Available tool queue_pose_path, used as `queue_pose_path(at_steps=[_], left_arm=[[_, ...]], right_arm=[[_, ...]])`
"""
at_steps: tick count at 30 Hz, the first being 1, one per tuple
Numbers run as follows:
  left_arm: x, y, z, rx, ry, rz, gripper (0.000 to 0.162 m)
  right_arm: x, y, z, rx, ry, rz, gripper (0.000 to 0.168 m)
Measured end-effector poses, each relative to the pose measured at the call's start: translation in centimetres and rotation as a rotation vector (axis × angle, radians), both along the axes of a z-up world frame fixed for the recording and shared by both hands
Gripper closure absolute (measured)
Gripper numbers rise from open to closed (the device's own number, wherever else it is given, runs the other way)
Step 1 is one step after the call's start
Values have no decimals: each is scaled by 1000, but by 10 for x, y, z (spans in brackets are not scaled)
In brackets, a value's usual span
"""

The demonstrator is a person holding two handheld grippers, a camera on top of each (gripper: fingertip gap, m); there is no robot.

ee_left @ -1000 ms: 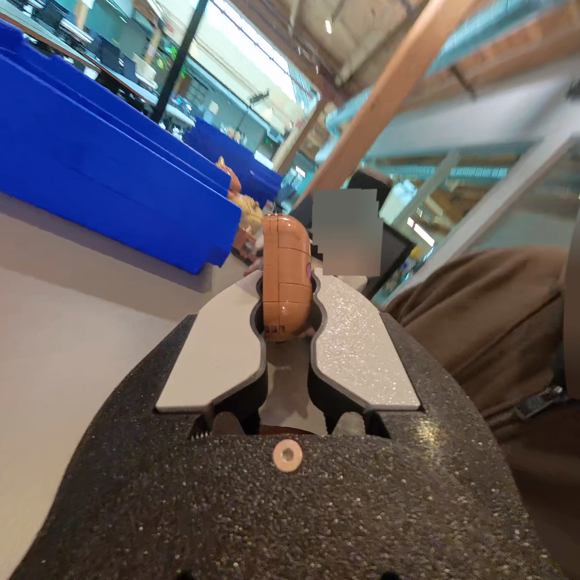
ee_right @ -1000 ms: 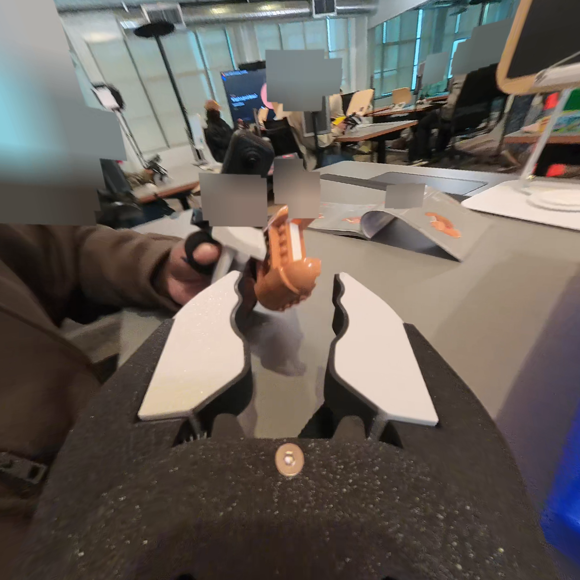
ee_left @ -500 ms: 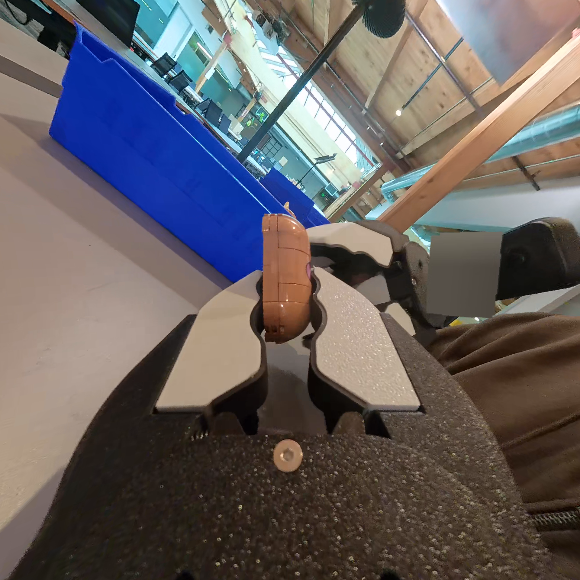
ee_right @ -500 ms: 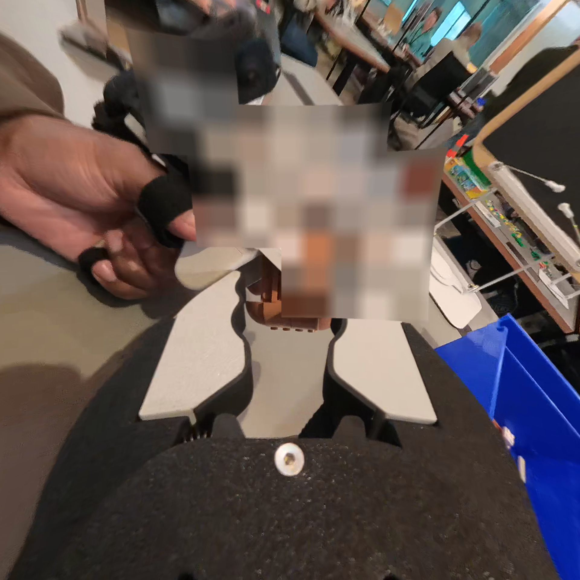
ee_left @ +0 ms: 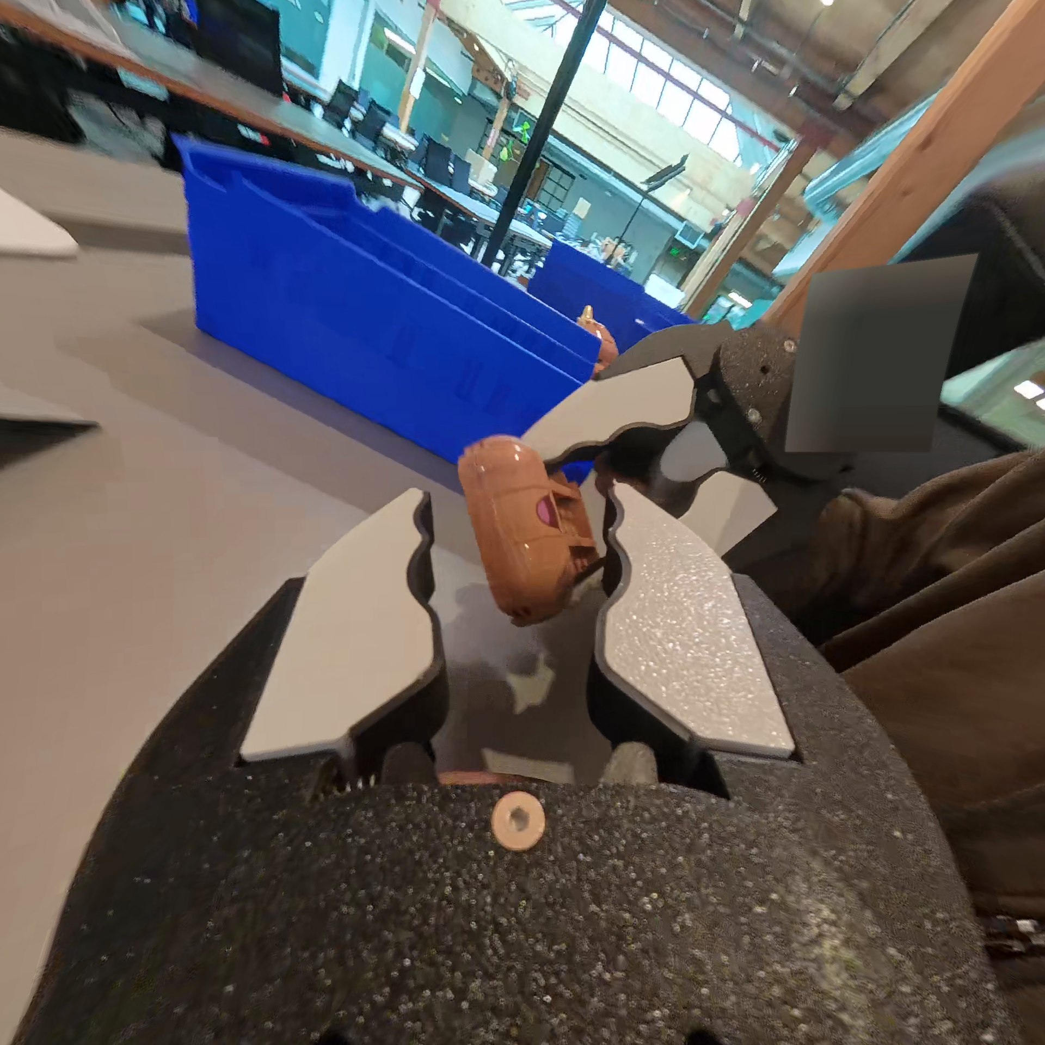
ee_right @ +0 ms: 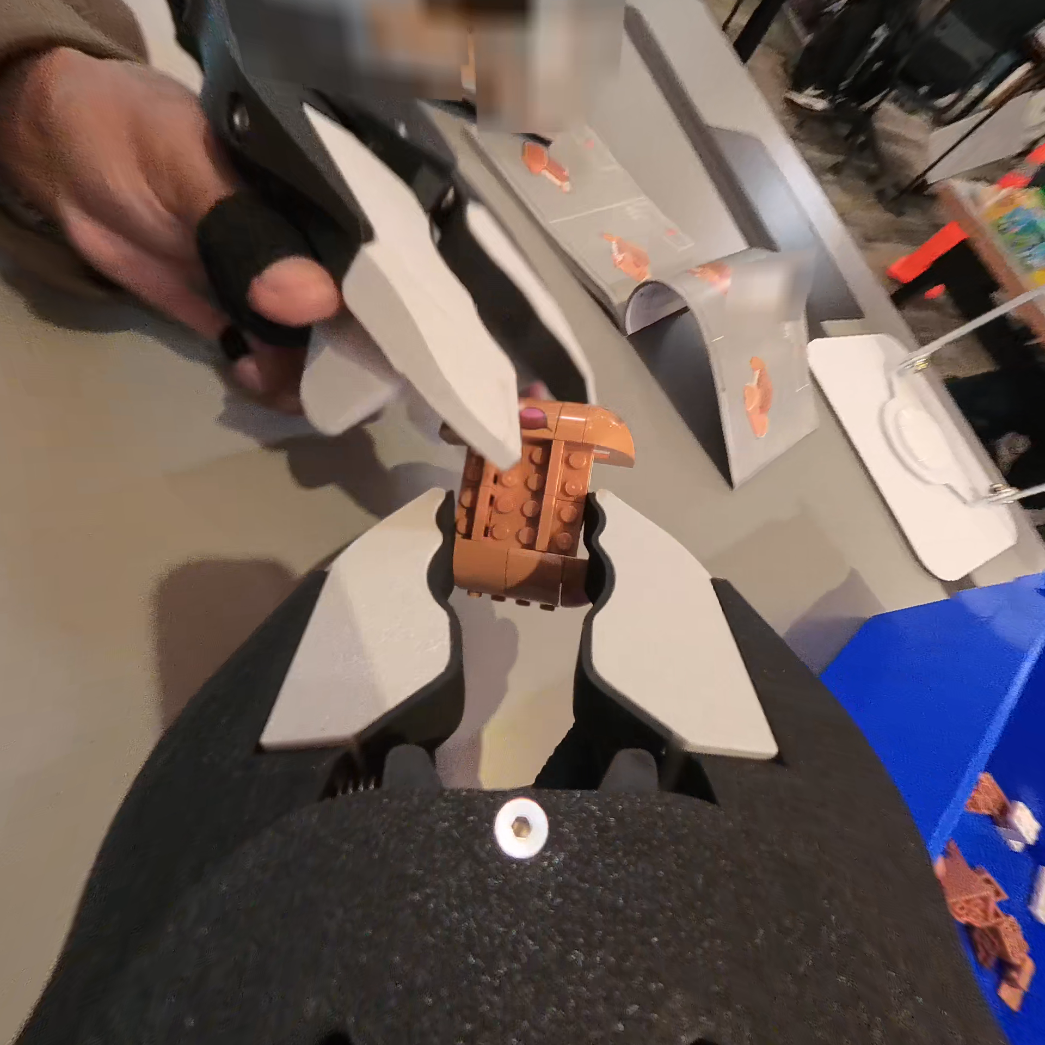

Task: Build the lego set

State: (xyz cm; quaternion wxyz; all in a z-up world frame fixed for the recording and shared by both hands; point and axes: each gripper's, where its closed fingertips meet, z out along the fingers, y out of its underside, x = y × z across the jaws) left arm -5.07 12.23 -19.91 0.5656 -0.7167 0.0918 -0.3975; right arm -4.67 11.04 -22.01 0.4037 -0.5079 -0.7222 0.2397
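Observation:
A brown lego assembly [ee_right: 520,509] with studs on one face and a curved shell hangs above the grey table [ee_left: 113,509]. My right gripper [ee_right: 520,497] is shut on its sides. In the left wrist view the assembly [ee_left: 520,531] sits tilted between the fingers of my left gripper [ee_left: 517,497]. Those fingers stand apart and the left one does not touch it. The right gripper's finger [ee_left: 622,407] reaches in from the right. In the right wrist view the left gripper's fingers [ee_right: 430,339] come down from the upper left over the assembly.
A blue bin [ee_left: 350,305] stands on the table behind the assembly. It also shows at the right of the right wrist view [ee_right: 933,707], with loose brown pieces [ee_right: 984,905] inside. An open instruction booklet [ee_right: 707,316] and a white stand base [ee_right: 905,441] lie beyond. A brown sleeve [ee_left: 905,565] is at the right. Left and right tips are no more than a few centimetres apart.
The left gripper was shut on the assembly and has opened. The right gripper, open before, has moved in and closed on it. The assembly now tilts.

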Motion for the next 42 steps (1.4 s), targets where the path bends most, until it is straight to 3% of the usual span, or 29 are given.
queue_pose_path(at_steps=[5, 9, 18, 24, 28, 33, 35, 38, 42], left_arm=[[-23, 0, 24, 266, 181, 92, 95], [-36, -3, 36, 419, 224, 126, 93], [-56, 2, 42, 475, 166, 195, 81], [-78, 19, 26, 384, 266, 271, 73], [-112, 33, 5, 305, 491, 394, 79], [-142, 46, -17, 228, 780, 497, 89], [-137, 55, -22, 192, 900, 435, 95], [-127, 76, -30, 104, 1131, 336, 88], [-113, 104, -34, 52, 1388, 245, 94]], right_arm=[[10, -13, -17, -117, -170, 152, 125], [6, -34, -31, -141, -278, 308, 125], [-8, -66, -51, -217, -334, 455, 124], [-16, -52, -71, -226, -351, 382, 124], [-25, -43, -59, -239, -237, 303, 108], [-25, -42, -48, -216, -131, 256, 106], [-24, -44, -50, -189, -117, 252, 108], [-21, -44, -59, -154, -119, 257, 109], [-18, -42, -57, -150, -67, 250, 114]])
